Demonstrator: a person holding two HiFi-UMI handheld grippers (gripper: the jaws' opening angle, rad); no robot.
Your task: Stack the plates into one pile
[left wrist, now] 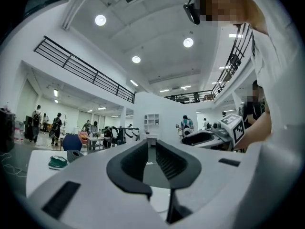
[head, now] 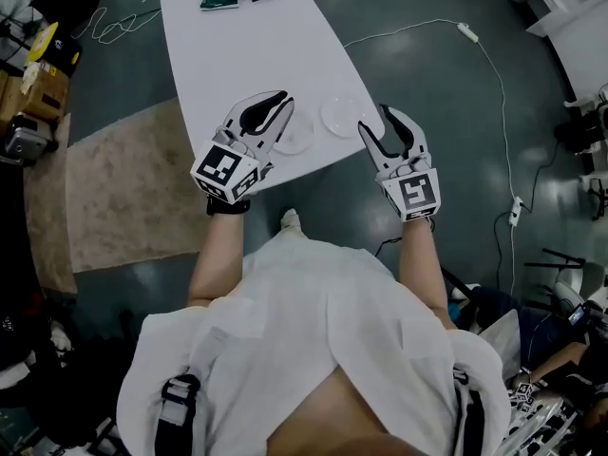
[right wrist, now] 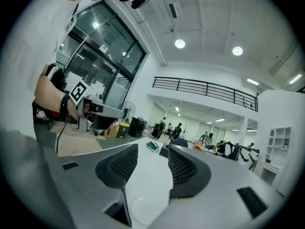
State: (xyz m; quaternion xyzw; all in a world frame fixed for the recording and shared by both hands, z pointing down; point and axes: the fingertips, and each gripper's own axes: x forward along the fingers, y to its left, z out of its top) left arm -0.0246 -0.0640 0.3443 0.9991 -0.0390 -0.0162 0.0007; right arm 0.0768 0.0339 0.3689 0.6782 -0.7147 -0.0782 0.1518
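Left plate [head: 299, 141] and right plate [head: 339, 114] side by side on white desk [head: 247, 46], left gripper [head: 277, 103] fingers barely parted, right gripper [head: 376, 120] fingers spread wide, both empty.

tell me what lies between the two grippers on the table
Two clear plates, side by side on the white table: one by the left gripper, one by the right gripper. The head view shows it.
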